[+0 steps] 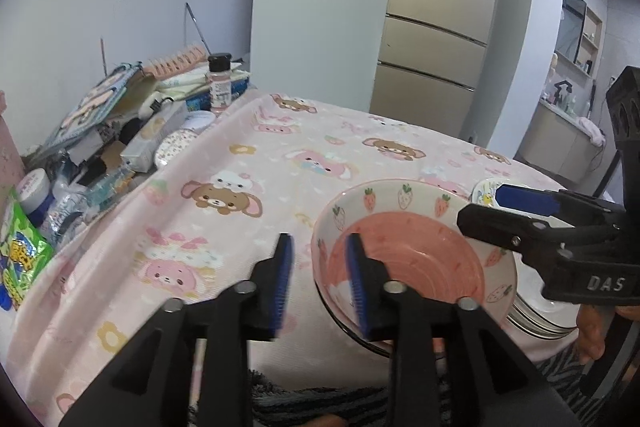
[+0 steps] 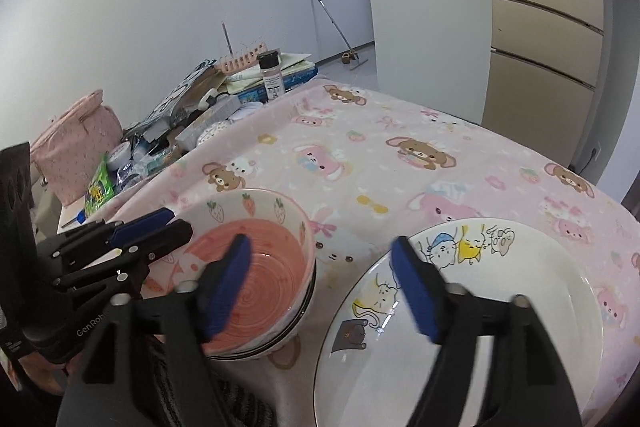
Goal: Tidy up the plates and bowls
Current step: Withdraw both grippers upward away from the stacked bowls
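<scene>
On the table (image 2: 460, 155), over a pink cloth with bears and bunnies, sits my pink bowl (image 2: 256, 267) with strawberries painted round its rim. It rests on top of other bowls, stacked near the front edge. Just beside it, to the right, lies a big white plate (image 2: 500, 291) with drawn cats on it. The two do not touch.

My left hand-held gripper (image 1: 320, 283) has its blue fingers apart. One finger is outside the bowl's near rim and the other looks to be inside, so the rim seems to sit between them. They are not squeezing it.

My right hand-held gripper (image 2: 324, 291) is wide apart too. It holds nothing. One finger hangs above the bowl and the other above the plate.

At the far left side of the table is a messy pile (image 1: 120, 131) of boxes, books and packets. A small bottle with a black cap (image 1: 220, 83) stands up in it. A tall tan fridge (image 1: 436, 19) stands behind the table.
</scene>
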The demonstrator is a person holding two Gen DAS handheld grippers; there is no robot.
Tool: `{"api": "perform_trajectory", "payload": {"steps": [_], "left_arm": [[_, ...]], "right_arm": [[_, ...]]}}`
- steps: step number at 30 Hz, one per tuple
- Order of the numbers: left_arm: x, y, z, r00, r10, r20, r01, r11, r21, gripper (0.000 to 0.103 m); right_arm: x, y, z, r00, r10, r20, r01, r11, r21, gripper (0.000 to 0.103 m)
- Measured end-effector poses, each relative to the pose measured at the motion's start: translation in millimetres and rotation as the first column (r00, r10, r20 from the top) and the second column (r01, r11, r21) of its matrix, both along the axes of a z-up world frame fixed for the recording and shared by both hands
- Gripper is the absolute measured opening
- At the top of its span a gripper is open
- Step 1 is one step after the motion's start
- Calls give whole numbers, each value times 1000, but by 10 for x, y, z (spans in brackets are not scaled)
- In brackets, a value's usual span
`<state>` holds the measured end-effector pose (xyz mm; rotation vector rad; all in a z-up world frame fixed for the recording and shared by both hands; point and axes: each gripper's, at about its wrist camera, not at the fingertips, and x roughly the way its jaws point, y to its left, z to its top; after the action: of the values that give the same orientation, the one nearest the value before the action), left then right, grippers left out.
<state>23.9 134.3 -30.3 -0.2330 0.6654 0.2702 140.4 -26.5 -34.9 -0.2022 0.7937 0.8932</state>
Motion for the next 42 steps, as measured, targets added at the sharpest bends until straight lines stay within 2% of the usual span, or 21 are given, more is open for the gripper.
{"api": "perform_trajectory", "payload": {"steps": [1, 2, 4, 5, 6, 11, 15, 20, 25, 30, 32, 34, 37, 42], "left_arm": [[15, 1, -8, 1000, -5, -10, 5, 1000, -6, 68], [21, -4, -12, 1000, 1, -18, -1, 1000, -5, 91], [-12, -22, 18, 1000, 3, 5, -3, 1000, 11, 94], [-23, -23, 29, 1000, 0, 15, -1, 1000, 13, 95], [-26, -21, 35, 1000, -2, 18, 2, 1000, 12, 103], [-11, 5, 26, 1000, 4, 7, -4, 1000, 15, 103], [-45, -17, 62, 999, -14, 35, 13, 1000, 28, 103], [-60, -31, 125, 997, -57, 58, 57, 998, 8, 103], [-228, -15, 450, 992, -47, 119, 48, 999, -4, 103], [-373, -79, 787, 978, -89, 190, 95, 995, -25, 103], [-399, -149, 909, 972, -113, 204, 114, 993, 5, 103], [-398, -246, 981, 968, -137, 210, 126, 990, 65, 103], [-281, -355, 861, 977, -147, 156, 129, 985, 118, 103], [32, -421, 408, 992, -124, 15, 121, 984, 129, 103]], "right_arm": [[-4, 3, 10, 1000, 20, -11, -20, 1000, -4, 82], [-12, -1, 28, 999, 30, -10, -30, 1000, -1, 84], [-18, -41, 86, 999, 37, -4, -37, 999, 19, 96], [-16, -77, 123, 999, 40, -4, -40, 999, 33, 99], [-13, -104, 151, 999, 42, -4, -42, 998, 43, 103], [45, -288, 302, 1000, 6, 7, -6, 998, 60, 103], [63, -440, 484, 999, -46, 29, 43, 994, 102, 103], [-63, -604, 828, 987, -115, 112, 104, 989, 101, 103], [-245, -771, 1215, 973, -151, 172, 123, 979, 162, 103], [-455, -885, 1510, 956, -181, 229, 131, 967, 220, 103], [-538, -944, 1615, 949, -194, 250, 133, 961, 242, 103], [-631, -1009, 1723, 941, -198, 273, 122, 954, 272, 103], [-708, -1079, 1810, 941, -183, 286, 94, 949, 300, 103], [-754, -1135, 1869, 925, -214, 314, 119, 948, 296, 103]]}}
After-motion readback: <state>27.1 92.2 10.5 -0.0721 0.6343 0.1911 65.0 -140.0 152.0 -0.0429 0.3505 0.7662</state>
